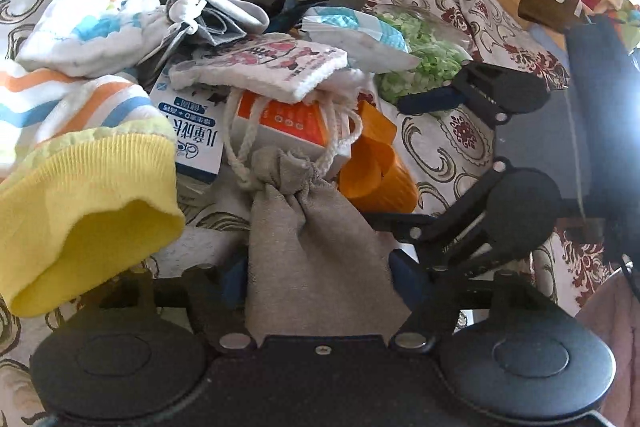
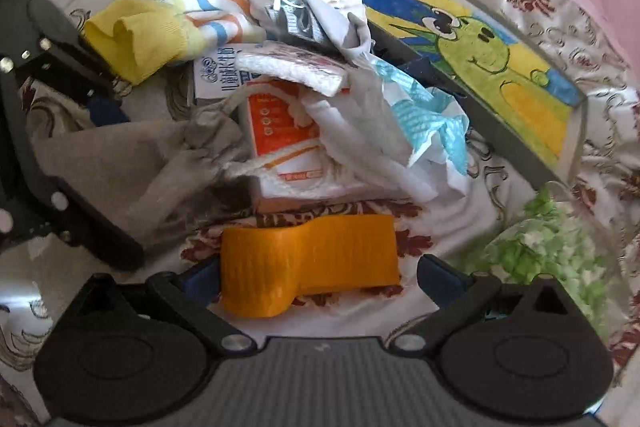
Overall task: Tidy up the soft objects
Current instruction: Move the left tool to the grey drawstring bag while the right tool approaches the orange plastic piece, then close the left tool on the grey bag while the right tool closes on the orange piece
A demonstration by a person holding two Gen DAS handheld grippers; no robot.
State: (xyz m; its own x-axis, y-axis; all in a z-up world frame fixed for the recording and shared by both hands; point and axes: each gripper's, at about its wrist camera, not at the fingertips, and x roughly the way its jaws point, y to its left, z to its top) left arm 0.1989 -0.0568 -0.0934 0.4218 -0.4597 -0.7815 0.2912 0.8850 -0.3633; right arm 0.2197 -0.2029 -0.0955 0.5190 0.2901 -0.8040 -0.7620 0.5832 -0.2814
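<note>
The left gripper (image 1: 320,267) is matte black, with two round disc housings side by side at its base, each stamped with a shallow raised circle. Angular black link arms run forward from the discs, pinned with bright silver round-head screws. Its fingers (image 1: 234,277) carry dark blue pads. A small screw sits in the middle of the base plate between the discs. The right gripper (image 2: 316,281) has the same black discs, silver pivots and blue pads (image 2: 438,273), but its central base plate is ribbed grey.

Bright daylight, white glare at the right, fisheye-bent edges, slight blur
</note>
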